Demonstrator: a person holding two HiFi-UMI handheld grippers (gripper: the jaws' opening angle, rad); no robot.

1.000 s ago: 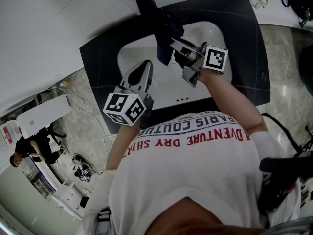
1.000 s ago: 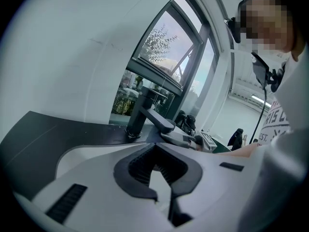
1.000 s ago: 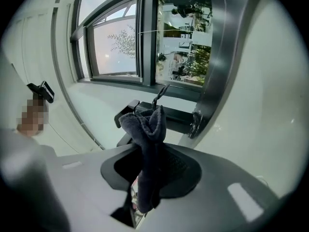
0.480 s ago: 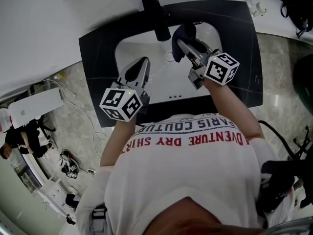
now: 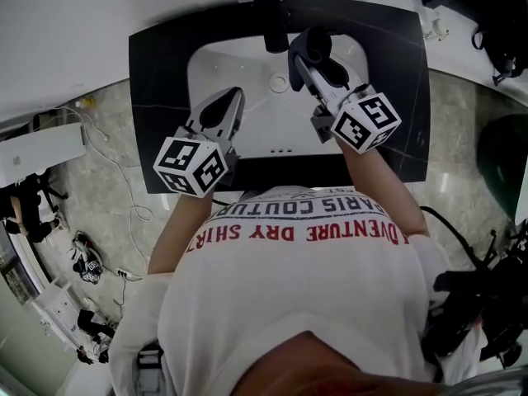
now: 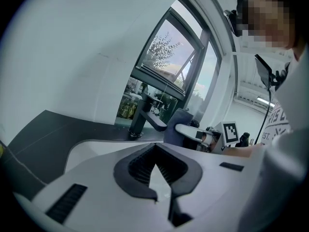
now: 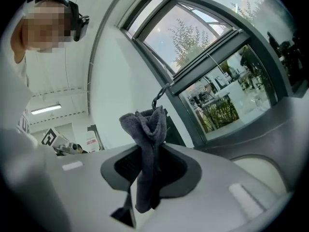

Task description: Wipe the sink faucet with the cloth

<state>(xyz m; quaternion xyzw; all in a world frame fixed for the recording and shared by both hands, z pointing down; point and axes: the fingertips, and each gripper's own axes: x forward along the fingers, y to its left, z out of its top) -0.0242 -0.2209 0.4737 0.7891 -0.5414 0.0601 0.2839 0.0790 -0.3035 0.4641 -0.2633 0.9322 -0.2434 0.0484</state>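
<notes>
white shirt (image 5: 307,304), upside-down red print "ADVENTURE DRY SHIR…", dark line beside it "…ARIS COUTUR…"

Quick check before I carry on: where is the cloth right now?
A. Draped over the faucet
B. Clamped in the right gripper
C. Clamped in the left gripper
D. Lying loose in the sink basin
B: the right gripper view shows the grey cloth pinched between the jaws of the right gripper, while the left gripper has its jaws together with nothing between them.
</notes>
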